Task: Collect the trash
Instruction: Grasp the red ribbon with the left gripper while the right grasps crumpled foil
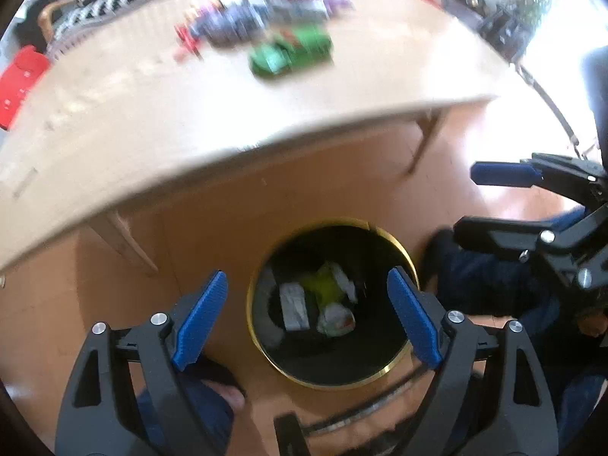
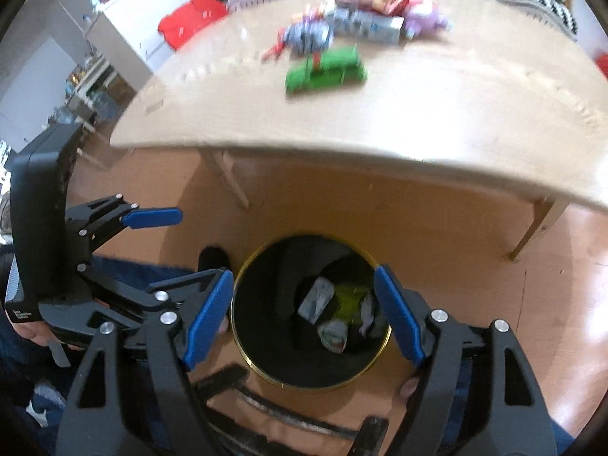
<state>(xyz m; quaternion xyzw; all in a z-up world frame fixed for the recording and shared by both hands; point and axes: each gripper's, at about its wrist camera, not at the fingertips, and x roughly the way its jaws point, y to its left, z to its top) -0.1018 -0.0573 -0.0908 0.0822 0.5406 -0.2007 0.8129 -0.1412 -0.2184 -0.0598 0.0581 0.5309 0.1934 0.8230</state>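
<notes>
Standing over the bin [image 1: 330, 304], both grippers hang above its dark mouth with nothing in them. The left gripper [image 1: 307, 319] has its blue pads spread wide and empty, and the right gripper [image 2: 304, 317] is just as wide and just as bare. Down in the bin lie a few crumpled wrappers [image 2: 334, 311], white and yellow-green, so some trash is already in.

What remains sits up on the wooden table [image 2: 418, 121]: a green packet [image 2: 326, 70] nearest the front edge, and behind it a blurred heap of packets [image 2: 361, 19] in purple, grey and red, too smeared to name singly.

To my eye the next job is going back up for another piece. I would take the green packet first, since it lies apart from the heap and closest. Come down with the pads straddling its short side and close firmly; thin foil may slip or crumple. Only one gripper need go; the other can wait by the bin.
</notes>
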